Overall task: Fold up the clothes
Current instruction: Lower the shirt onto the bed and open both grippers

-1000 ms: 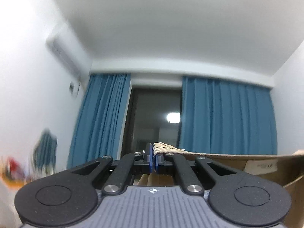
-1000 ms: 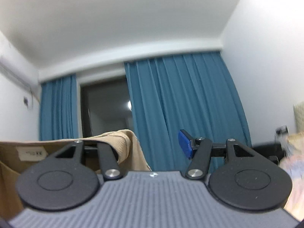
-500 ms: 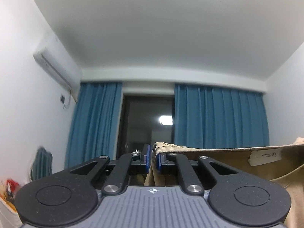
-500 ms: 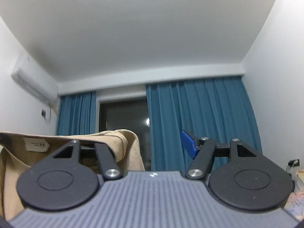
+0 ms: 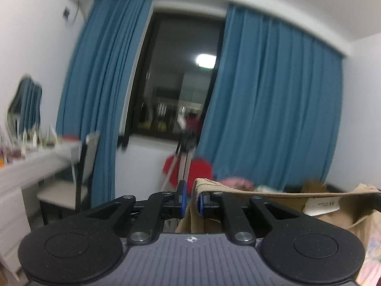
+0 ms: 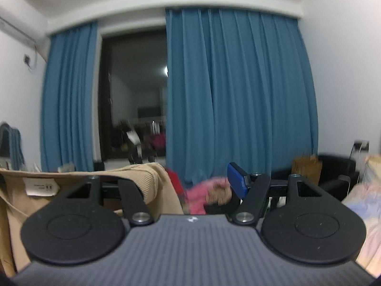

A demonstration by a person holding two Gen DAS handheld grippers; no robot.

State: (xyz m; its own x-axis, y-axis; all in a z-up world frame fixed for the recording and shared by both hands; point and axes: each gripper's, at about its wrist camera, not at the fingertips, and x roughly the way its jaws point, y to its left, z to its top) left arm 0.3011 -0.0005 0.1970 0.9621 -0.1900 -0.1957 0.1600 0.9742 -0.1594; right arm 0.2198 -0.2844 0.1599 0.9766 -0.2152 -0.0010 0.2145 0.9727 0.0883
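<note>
Between your two grippers, stretched taut at about chest line: one tan ribbed-knit garment with a white sewn-in label [image 5: 322, 205], held in the air by its top edge.

Left gripper [image 5: 190, 199]: jaws nearly together but easing apart. The ribbed corner of the cloth sits between the blue pads [image 5: 182, 199]. It lies against the right pad, and a sliver of gap shows on the left, so I judge the pinch is no longer firm.

Right gripper [image 6: 190, 186]: jaws spread wide. The other ribbed corner [image 6: 148, 183] drapes over the left finger at 9 o'clock. The blue right pad [image 6: 237, 178] stands clear at 3 o'clock, touching no cloth. The garment hangs on that finger and is not clamped.

Surroundings, past the garment: blue curtains [image 6: 235, 90] either side of a dark window [image 5: 176, 78]. A pink cloth heap [image 6: 202, 195] lies low at 6 o'clock. A white table with a chair [image 5: 47, 166] stands at 9 o'clock in the left view. Both views are motion-blurred.

Step in hand, as I judge it: laying the spread garment down flat ahead of the first fold, with the release starting.

Next move calls for:
- getting both corners level on the resting surface, which is not in view, before you let go;
- sliding the right finger out from under the drape without dragging the edge;
- then re-gripping an edge or sleeve for the fold.

Risk: the left corner may slip free early and bunch up.
</note>
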